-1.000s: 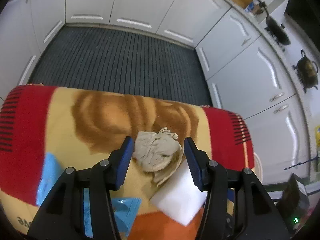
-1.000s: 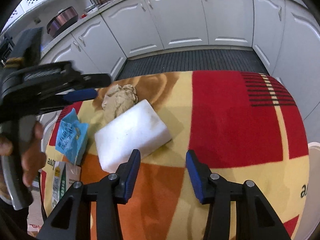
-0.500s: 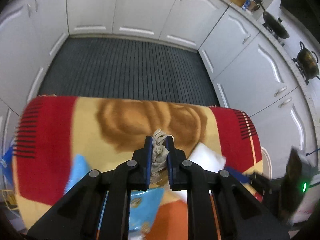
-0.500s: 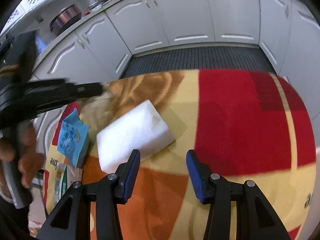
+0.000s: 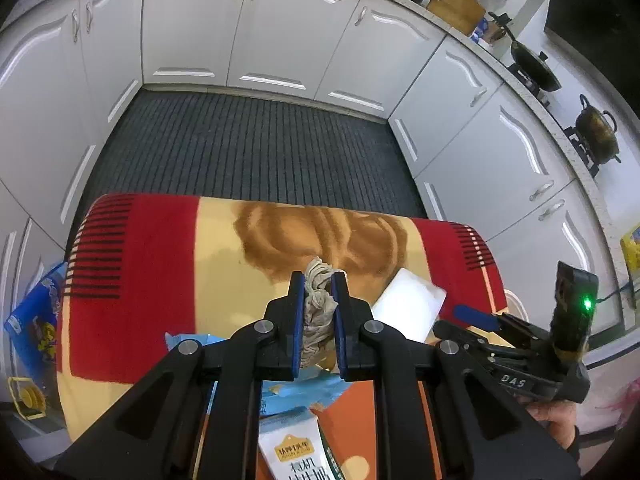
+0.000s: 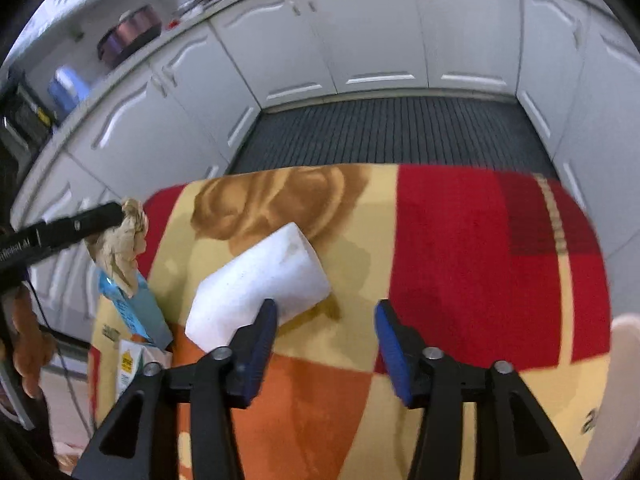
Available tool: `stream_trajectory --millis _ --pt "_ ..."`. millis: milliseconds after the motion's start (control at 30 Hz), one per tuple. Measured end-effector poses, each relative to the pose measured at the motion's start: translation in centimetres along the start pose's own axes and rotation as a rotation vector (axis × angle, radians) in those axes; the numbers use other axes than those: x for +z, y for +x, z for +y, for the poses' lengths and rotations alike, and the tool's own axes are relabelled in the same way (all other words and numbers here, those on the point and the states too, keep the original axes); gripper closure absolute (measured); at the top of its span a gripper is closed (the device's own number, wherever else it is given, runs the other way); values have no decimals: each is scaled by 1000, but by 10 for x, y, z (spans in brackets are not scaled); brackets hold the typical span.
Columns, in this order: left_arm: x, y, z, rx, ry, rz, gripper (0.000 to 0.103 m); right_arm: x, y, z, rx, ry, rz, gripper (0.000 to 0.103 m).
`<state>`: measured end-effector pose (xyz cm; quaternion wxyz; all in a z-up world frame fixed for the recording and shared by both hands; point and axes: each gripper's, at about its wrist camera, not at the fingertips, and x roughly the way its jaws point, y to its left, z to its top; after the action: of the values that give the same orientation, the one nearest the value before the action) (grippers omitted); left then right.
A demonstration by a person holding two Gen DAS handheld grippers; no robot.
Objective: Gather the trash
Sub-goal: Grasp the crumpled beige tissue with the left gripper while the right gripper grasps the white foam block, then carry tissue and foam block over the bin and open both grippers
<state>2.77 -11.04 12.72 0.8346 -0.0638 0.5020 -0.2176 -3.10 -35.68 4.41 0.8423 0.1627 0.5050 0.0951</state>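
My left gripper (image 5: pixel 318 280) is shut on a crumpled brown paper wad (image 5: pixel 318 308), lifted above the patterned tablecloth (image 5: pixel 160 272); the right wrist view shows the same wad (image 6: pixel 120 246) hanging at the left from the left gripper (image 6: pixel 120 216). A white foam block (image 6: pixel 260 284) lies on the cloth, just ahead and left of my right gripper (image 6: pixel 326 316). The right gripper's jaws are opening with nothing between them; its left fingertip (image 6: pixel 266 320) overlaps the block's near edge. A blue wrapper (image 6: pixel 132 308) and a milk carton (image 5: pixel 296 452) lie on the cloth near me.
White kitchen cabinets (image 5: pixel 264 28) surround a dark ribbed floor mat (image 5: pixel 248 148) beyond the table. A wok (image 5: pixel 534 66) and a pot (image 5: pixel 596 132) sit on the counter at right. A blue bag (image 5: pixel 34 320) hangs off the table's left side. A person's hand (image 6: pixel 28 344) holds the left gripper.
The left gripper closed on the paper wad and lifted it off the cloth, back toward me. The right gripper's jaws have spread wider near the foam block.
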Motion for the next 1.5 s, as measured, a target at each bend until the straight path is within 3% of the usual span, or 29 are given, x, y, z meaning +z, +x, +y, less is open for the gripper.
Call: stream_trajectory --millis 33,100,167,267,400,500,600,700,767,833,933,1133,1500 --pt "0 -2 -1 -4 0 -2 93 -1 0 -4 12 20 -5 34" --pt "3 -6 -3 -9 3 -9 93 -2 -2 -4 11 32 -17 33" --pt "6 -12 -5 -16 8 -17 93 -2 -4 8 -1 -29 -26 32" --pt "8 -20 -13 -31 24 -21 93 -1 0 32 -2 -172 -33 21" --pt "12 -28 -24 -49 46 -31 93 -1 14 63 -46 -397 -22 20" --pt "12 -29 -30 -52 60 -33 93 -4 30 71 -55 -514 39 20" --pt "11 -26 -30 -45 62 -26 93 -3 38 69 -107 -550 39 17" --pt "7 -19 -27 -32 55 -10 93 3 39 54 -98 -462 31 17" --pt "5 -16 -26 -29 43 -4 93 4 39 44 -105 -415 25 25" --pt "3 -15 -25 -27 37 -1 93 4 36 35 -152 -383 -1 55" --pt "-2 -14 -28 -25 38 4 93 7 15 11 -45 -257 -44 67" --pt "-14 -8 -47 -39 69 23 93 -14 -30 -6 26 -185 -115 70" --pt "-48 7 -124 -103 167 65 93 -72 -87 -18 -36 -165 -148 70"
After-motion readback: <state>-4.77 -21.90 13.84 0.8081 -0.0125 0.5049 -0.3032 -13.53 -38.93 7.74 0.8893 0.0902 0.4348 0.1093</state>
